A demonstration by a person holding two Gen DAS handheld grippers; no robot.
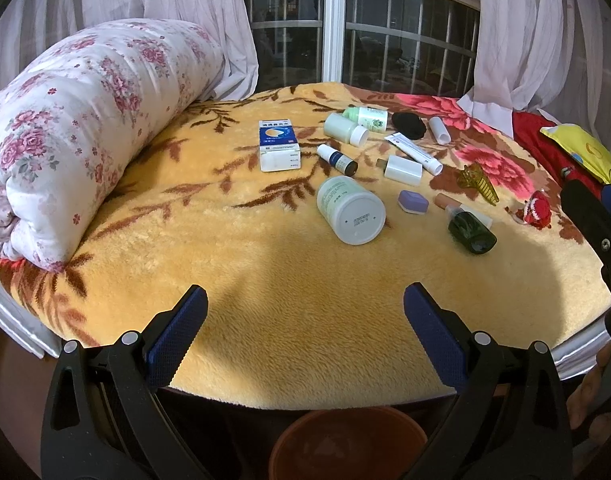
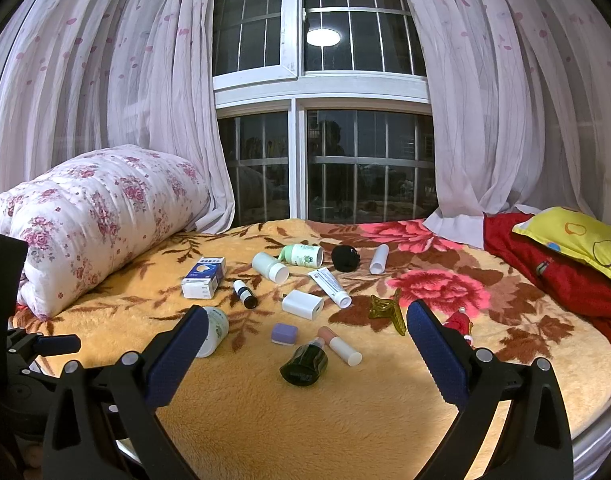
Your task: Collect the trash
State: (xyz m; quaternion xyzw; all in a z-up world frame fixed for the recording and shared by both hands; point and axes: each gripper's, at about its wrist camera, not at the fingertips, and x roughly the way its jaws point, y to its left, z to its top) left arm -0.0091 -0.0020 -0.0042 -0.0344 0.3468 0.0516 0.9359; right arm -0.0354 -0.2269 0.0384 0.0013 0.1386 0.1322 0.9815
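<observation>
Starting with the big white jar (image 1: 351,210) on the blanket (image 1: 265,280) makes sense, then the dark green bottle (image 1: 471,230). Left gripper (image 1: 305,332) and right gripper (image 2: 307,354) both gape wide, holding nothing; the orange bin (image 1: 345,444) waits below the bed edge, so each grab should straddle a cylinder's body squarely.

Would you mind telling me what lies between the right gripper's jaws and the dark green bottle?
Only bare yellow blanket: in the right wrist view, nothing lies between the right gripper and the dark green bottle.
</observation>
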